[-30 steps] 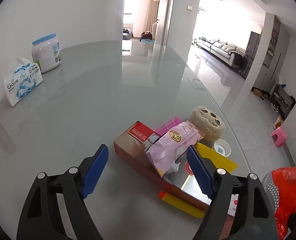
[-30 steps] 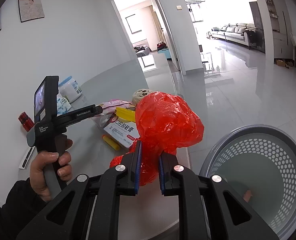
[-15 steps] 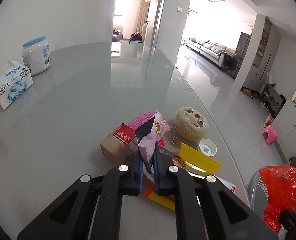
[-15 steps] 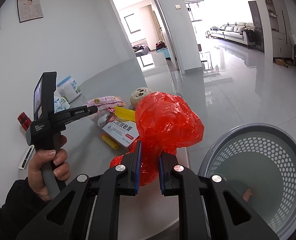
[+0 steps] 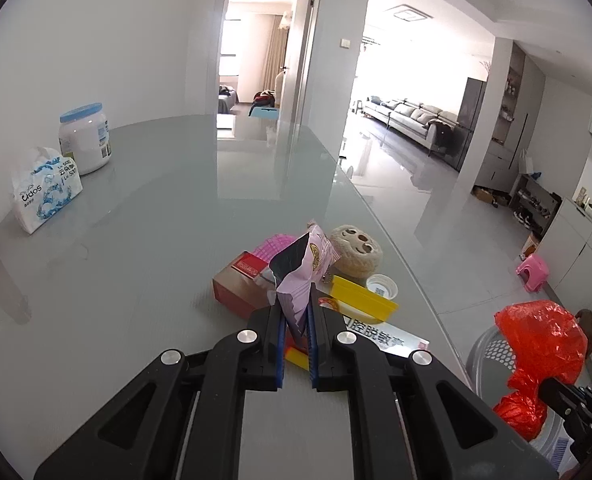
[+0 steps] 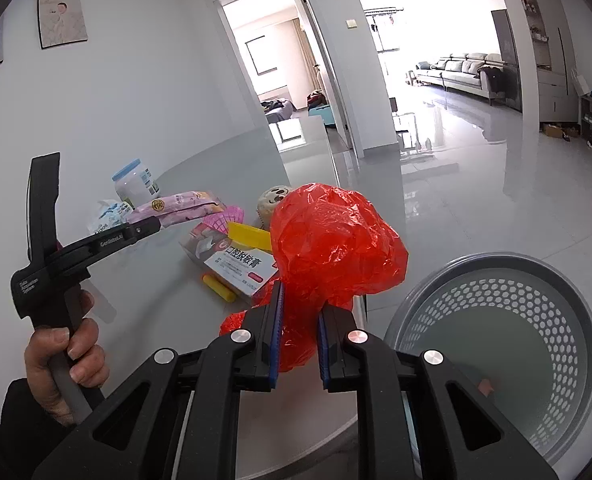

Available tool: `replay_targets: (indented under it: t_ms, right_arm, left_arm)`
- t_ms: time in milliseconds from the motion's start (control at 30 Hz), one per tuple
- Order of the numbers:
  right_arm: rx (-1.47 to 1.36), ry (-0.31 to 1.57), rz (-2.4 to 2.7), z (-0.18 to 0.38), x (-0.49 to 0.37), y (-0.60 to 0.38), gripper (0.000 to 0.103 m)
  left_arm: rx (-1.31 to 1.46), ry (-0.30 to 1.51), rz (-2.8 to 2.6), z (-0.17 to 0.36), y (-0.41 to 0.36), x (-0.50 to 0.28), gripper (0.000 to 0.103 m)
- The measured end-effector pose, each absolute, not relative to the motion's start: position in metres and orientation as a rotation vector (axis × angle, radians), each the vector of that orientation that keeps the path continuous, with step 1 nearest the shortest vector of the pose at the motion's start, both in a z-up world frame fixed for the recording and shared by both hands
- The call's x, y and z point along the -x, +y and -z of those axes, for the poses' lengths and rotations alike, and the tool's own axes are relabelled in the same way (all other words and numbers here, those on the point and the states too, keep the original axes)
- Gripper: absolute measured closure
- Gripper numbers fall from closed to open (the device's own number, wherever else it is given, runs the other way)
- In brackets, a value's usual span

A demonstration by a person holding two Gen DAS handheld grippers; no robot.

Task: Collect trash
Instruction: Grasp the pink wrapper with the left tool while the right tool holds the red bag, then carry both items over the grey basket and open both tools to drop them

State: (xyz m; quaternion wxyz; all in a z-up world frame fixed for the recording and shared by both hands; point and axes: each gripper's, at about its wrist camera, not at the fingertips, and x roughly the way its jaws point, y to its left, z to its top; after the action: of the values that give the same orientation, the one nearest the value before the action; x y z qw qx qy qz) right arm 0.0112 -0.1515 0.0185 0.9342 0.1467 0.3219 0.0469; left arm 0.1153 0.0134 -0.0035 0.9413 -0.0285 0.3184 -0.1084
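My left gripper point(image 5: 295, 312) is shut on a pink snack wrapper point(image 5: 302, 276), holding it lifted above the pile on the glass table point(image 5: 136, 240). In the right wrist view the same wrapper point(image 6: 184, 208) sticks out of the left gripper point(image 6: 156, 224), held by a hand point(image 6: 68, 356). My right gripper point(image 6: 298, 312) is shut on a crumpled red plastic bag point(image 6: 336, 248), beside the table's edge and left of a grey perforated bin point(image 6: 496, 344). The red bag point(image 5: 540, 348) also shows at the lower right of the left wrist view.
On the table lie a brown box point(image 5: 240, 288), a yellow scraper point(image 5: 362, 296), a white medicine carton point(image 6: 242, 268), a yellow stick point(image 6: 218, 288), a round plush toy point(image 5: 356, 252) and a small white cap point(image 5: 382, 285). A tissue pack point(image 5: 44, 196) and white jar point(image 5: 85, 140) stand far left.
My left gripper closed on the pink wrapper and lifted it up off the brown box, drawing back from the pile. The right gripper and red bag stayed still.
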Motion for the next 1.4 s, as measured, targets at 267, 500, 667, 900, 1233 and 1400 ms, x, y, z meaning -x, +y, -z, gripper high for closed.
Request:
replay_targets:
  t_ms: [267, 500, 667, 900, 1233, 1400]
  right_arm:
    - [-0.319, 0.655, -0.007, -0.017, 0.019, -0.186, 0.089]
    - [-0.35, 0.66, 0.101, -0.008, 0.051, -0.229, 0.089]
    - [-0.386, 0.678, 0.168, 0.006, 0.066, -0.257, 0.089]
    - [-0.418, 0.716, 0.214, 0.027, 0.072, -0.28, 0.088]
    - [-0.451, 0.777, 0.231, 0.055, 0.064, -0.292, 0.086]
    - [-0.462, 0.79, 0.235, 0.062, 0.061, -0.294, 0.086]
  left_arm:
    - [0.018, 0.642, 0.355, -0.005, -0.036, -0.071, 0.094]
    - [-0.023, 0.675, 0.509, 0.0, -0.1, -0.04, 0.094]
    - [-0.062, 0.725, 0.596, 0.016, -0.143, -0.027, 0.094]
    - [-0.113, 0.805, 0.666, 0.045, -0.181, -0.028, 0.094]
    - [-0.152, 0.879, 0.676, 0.077, -0.203, -0.038, 0.094]
    - [-0.167, 0.897, 0.688, 0.083, -0.211, -0.037, 0.094]
